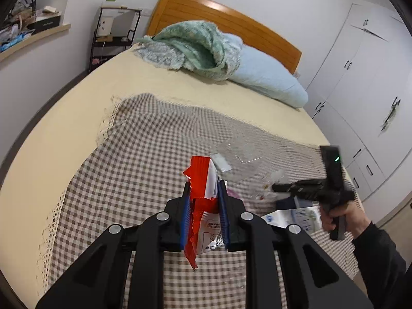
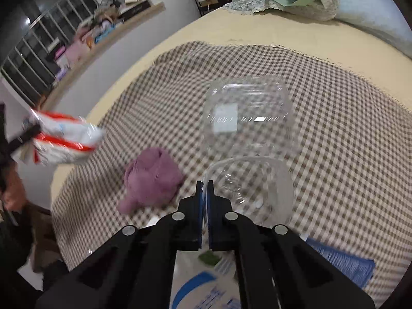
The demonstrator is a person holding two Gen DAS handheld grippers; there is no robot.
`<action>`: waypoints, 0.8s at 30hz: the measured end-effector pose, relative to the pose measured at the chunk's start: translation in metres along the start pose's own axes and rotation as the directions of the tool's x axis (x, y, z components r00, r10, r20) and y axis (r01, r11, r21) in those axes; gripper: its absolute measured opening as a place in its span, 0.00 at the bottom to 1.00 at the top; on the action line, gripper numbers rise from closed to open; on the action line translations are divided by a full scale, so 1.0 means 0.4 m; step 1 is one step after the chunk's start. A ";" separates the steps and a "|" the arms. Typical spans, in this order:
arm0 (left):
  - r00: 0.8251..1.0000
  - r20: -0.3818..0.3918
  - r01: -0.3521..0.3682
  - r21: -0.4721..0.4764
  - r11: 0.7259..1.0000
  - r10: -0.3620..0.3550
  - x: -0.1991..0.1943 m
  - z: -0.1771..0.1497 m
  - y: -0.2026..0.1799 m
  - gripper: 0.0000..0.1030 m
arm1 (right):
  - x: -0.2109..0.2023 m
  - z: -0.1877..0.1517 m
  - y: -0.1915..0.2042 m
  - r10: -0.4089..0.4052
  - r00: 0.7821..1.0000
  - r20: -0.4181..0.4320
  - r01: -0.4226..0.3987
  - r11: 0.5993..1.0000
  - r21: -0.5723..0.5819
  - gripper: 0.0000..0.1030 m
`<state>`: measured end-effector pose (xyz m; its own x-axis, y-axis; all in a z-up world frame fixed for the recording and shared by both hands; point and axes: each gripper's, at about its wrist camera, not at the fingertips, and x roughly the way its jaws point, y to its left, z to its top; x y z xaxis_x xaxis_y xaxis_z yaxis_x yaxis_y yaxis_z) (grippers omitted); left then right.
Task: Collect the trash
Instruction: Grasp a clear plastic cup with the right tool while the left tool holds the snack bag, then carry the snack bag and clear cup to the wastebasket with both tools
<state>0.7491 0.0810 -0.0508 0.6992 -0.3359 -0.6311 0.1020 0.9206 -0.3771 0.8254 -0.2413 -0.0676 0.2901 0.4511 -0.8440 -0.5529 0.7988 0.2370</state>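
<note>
Bed [image 1: 77, 118] w/ cream sheet, brown-checked cloth [image 1: 144, 149] w/ lace edge; wood headboard [image 1: 231, 23], white wardrobe [image 1: 360, 77]. My left gripper [image 1: 204, 188] pinches a crinkled red-white wrapper [image 1: 203, 180]. My right gripper [image 2: 205, 184] is pressed together on the rim of a clear plastic clamshell [image 2: 249, 118] lying open on the cloth. Right view only: mauve rag [image 2: 152, 180], blue packet [image 2: 342, 260].
</note>
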 end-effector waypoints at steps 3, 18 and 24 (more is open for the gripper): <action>1.000 0.028 0.004 0.021 1.000 -0.005 -0.060 0.011 -0.039 0.17 | -0.038 -0.011 0.050 -0.111 0.993 0.044 0.113 0.993 -0.036 0.02; 0.986 0.112 0.098 0.197 0.976 -0.122 -0.427 -0.029 -0.376 0.16 | -0.562 -0.233 0.176 -0.357 0.911 0.205 0.368 0.930 -0.019 0.02; 0.970 0.001 0.236 0.269 0.934 -0.245 -0.459 -0.220 -0.584 0.17 | -0.739 -0.550 0.219 -0.421 0.880 0.218 0.418 0.906 0.064 0.02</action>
<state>0.5348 -0.0901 0.0935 0.6533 -0.5511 -0.5191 0.4503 0.8340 -0.3188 0.5194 -0.3921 0.0967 0.6587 0.1478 -0.7378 -0.3302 0.9378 -0.1070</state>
